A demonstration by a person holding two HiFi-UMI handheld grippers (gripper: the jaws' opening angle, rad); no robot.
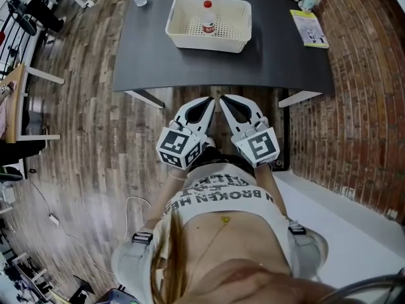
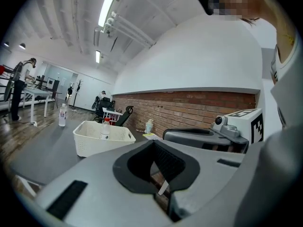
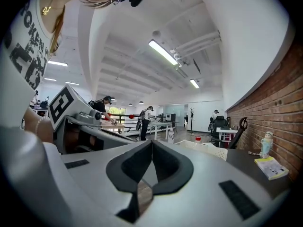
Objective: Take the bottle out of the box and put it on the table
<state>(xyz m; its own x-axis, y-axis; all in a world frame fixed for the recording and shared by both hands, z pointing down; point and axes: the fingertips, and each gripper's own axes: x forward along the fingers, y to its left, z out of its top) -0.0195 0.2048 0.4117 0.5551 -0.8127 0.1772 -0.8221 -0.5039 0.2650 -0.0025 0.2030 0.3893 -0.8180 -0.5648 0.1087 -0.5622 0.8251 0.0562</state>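
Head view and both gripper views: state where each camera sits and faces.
Head view: on the person's head, facing steeply down at the table and basket; torso, left gripper and right gripper show.
Left gripper view: rides the left gripper, facing along its shut jaws toward the basket; right gripper shows at right.
Right gripper view: rides the right gripper, facing along its shut jaws; left gripper shows at left.
Shared: all three show the basket holding the bottle.

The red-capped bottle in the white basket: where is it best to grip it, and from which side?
I would grip the bottle at its shoulder, just under the red cap, coming down from above. It stands upright near the middle of the white basket, whose walls screen its lower body from the sides.
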